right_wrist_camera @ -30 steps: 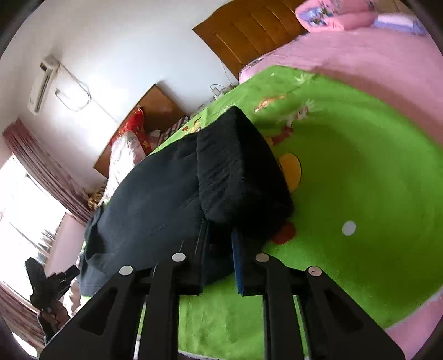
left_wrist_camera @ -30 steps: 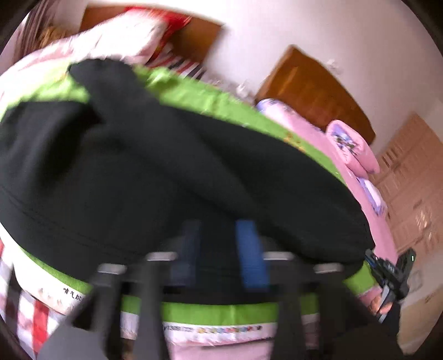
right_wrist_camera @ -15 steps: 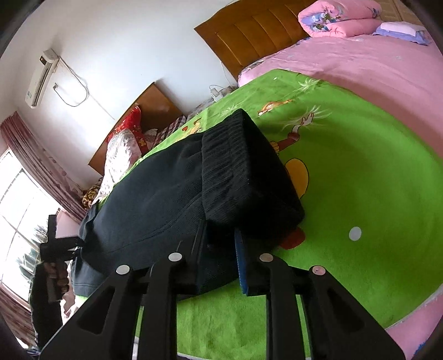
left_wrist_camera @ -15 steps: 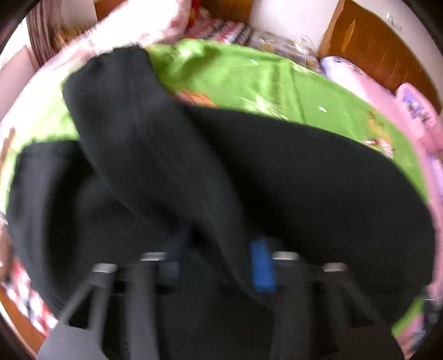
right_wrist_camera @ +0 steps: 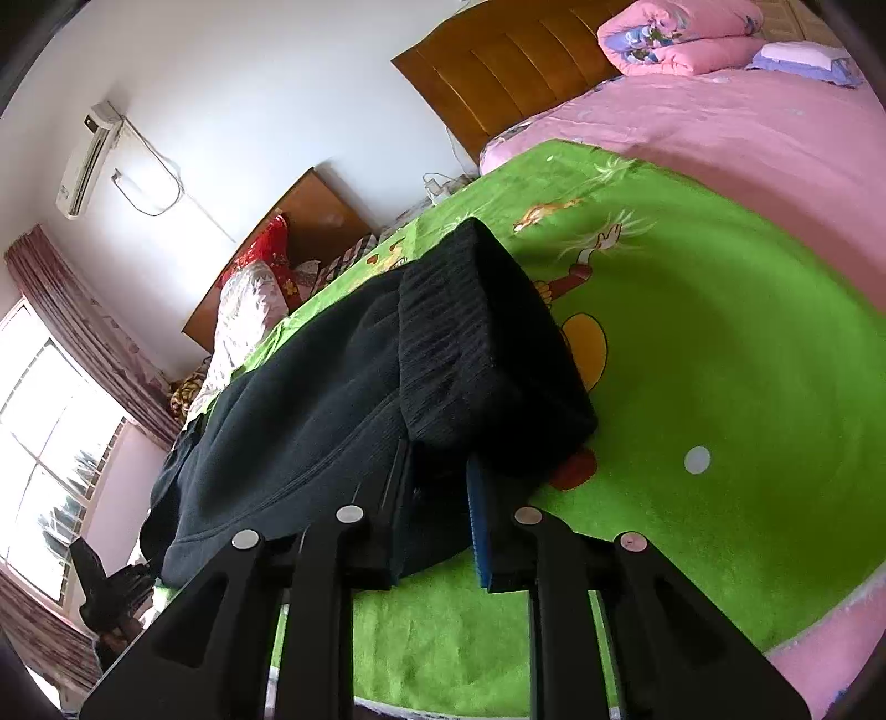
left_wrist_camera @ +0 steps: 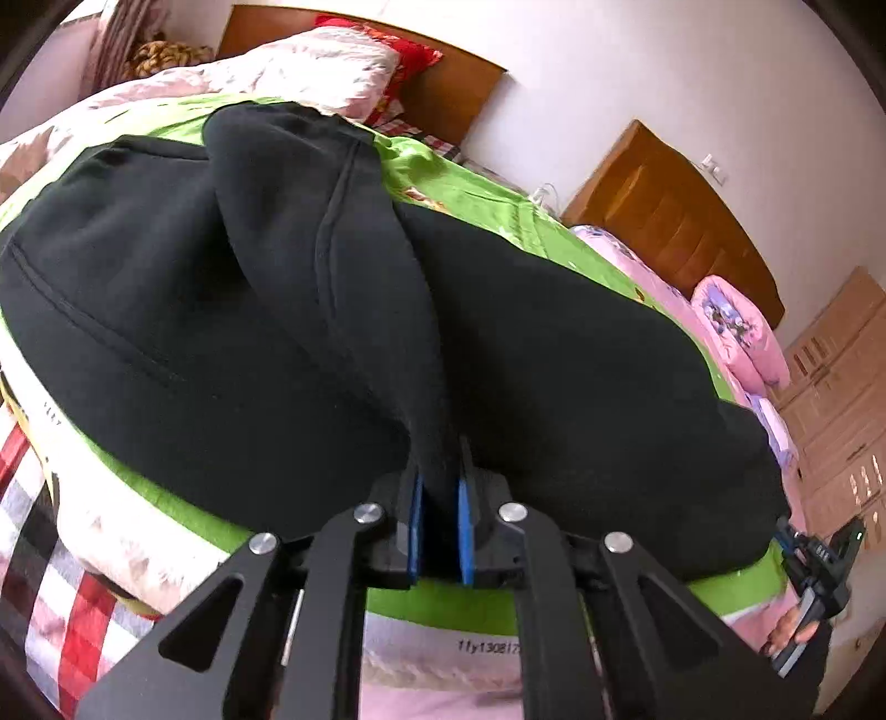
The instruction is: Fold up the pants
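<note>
Black pants point(left_wrist_camera: 232, 310) lie across a green cartoon blanket point(left_wrist_camera: 470, 194) on a bed. My left gripper point(left_wrist_camera: 440, 518) is shut on a raised fold of the pants, which rises in a ridge away from the blue pads point(left_wrist_camera: 414, 526). In the right wrist view the pants point(right_wrist_camera: 332, 399) stretch to the left, with the ribbed waistband end point(right_wrist_camera: 470, 332) lifted. My right gripper point(right_wrist_camera: 443, 520) is shut on that thick end of the cloth. The right gripper also shows at the far right of the left wrist view point(left_wrist_camera: 819, 559).
The green blanket point(right_wrist_camera: 720, 343) covers a pink bedspread point(right_wrist_camera: 747, 122). Wooden headboards point(right_wrist_camera: 515, 61) stand against the white wall. Pink folded quilts point(right_wrist_camera: 675, 39) and floral pillows point(left_wrist_camera: 326, 72) lie at the bed's head. A window with curtains point(right_wrist_camera: 66, 310) is at the left.
My left gripper has closed on a fold of the pants and pulled it into a ridge; its view has swung. My right gripper holds the same end and has barely moved.
</note>
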`<state>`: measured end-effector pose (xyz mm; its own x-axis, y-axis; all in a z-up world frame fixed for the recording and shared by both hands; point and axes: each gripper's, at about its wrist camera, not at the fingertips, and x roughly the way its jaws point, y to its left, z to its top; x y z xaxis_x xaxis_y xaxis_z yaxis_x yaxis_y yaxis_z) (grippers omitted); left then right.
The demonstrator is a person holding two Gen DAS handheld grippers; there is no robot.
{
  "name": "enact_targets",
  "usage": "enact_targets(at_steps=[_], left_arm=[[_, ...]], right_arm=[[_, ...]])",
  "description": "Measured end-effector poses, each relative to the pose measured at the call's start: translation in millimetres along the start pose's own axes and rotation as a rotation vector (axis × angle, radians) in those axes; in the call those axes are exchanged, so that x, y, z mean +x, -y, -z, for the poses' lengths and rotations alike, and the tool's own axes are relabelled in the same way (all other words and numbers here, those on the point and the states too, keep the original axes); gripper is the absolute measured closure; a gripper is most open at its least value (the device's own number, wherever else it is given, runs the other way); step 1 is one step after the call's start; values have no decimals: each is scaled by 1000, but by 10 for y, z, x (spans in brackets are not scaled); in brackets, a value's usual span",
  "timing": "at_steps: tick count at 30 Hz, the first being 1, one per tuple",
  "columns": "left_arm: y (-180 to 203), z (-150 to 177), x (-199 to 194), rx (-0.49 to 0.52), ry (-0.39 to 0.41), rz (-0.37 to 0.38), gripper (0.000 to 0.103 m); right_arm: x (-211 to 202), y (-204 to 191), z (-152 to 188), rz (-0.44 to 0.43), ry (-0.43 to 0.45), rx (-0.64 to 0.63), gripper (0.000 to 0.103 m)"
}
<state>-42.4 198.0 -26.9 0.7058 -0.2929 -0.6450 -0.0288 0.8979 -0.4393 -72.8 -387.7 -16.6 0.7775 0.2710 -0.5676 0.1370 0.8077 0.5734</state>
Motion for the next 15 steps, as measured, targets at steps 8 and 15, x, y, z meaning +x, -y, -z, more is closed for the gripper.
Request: enact_targets(at_steps=[8, 15], left_arm=[[101, 54, -267, 16, 31, 5, 93], [19, -85, 2, 31, 16, -12, 93]], right_arm=[[-134, -92, -61, 67, 24, -38, 88], [-150, -12, -4, 128, 33, -36, 101]])
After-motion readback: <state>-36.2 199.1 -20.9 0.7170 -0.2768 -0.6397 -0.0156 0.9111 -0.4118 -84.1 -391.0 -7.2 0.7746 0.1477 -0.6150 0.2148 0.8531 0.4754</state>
